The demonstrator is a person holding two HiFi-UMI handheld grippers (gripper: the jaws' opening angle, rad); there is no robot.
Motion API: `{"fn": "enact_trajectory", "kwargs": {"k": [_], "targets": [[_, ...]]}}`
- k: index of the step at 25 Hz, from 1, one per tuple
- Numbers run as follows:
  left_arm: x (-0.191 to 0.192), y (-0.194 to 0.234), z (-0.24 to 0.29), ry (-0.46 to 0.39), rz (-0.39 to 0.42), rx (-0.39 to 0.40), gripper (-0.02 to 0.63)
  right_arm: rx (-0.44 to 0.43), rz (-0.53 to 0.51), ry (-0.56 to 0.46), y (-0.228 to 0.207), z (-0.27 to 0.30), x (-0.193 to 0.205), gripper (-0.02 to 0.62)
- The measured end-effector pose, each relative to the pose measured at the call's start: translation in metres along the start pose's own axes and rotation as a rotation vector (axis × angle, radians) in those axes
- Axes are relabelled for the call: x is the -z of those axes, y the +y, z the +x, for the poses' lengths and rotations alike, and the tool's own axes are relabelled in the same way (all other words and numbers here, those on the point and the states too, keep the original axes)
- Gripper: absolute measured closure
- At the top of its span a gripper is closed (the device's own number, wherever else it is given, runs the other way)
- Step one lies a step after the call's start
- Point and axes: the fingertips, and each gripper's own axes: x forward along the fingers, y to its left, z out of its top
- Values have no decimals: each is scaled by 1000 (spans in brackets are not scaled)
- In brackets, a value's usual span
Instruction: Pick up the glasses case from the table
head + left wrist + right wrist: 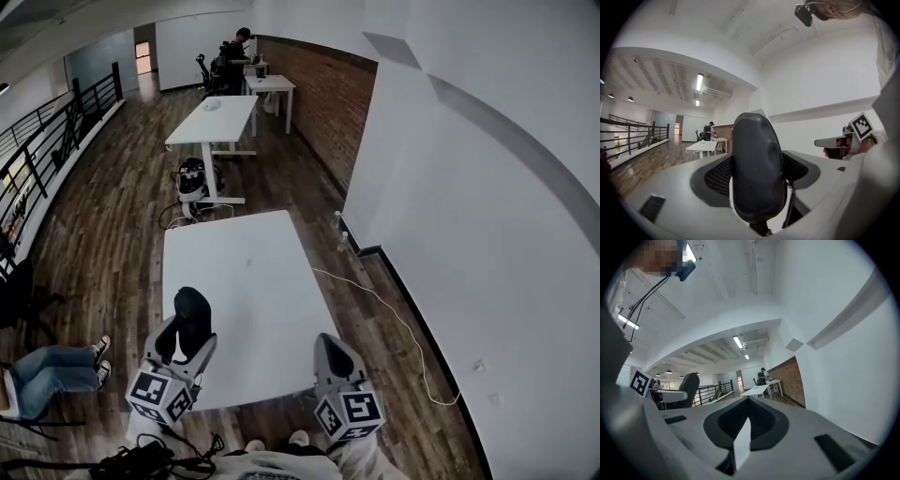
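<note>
The glasses case [193,316] is a dark oval shell that stands upright between the jaws of my left gripper [186,339], over the near left part of the white table [244,281]. In the left gripper view the case [755,172] fills the middle, clamped from both sides by the jaws. My right gripper [328,349] hovers over the table's near right edge, its jaws shut together with nothing between them. From the right gripper view the case [689,389] shows at the left, held up, and the shut right gripper [742,446] is at the bottom.
A white cable [380,305] trails over the wooden floor right of the table. Another white table [214,120] stands farther back with gear [192,180] at its foot. A seated person's legs [58,368] are at the left. A white wall runs along the right.
</note>
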Motion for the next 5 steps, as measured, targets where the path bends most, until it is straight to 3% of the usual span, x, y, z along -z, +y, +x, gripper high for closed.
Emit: {"fn": "enact_trajectory", "kwargs": {"k": [5], "targets": [[3, -4, 0, 7, 2, 15, 250, 8, 2, 3, -2, -3, 2, 597]]}}
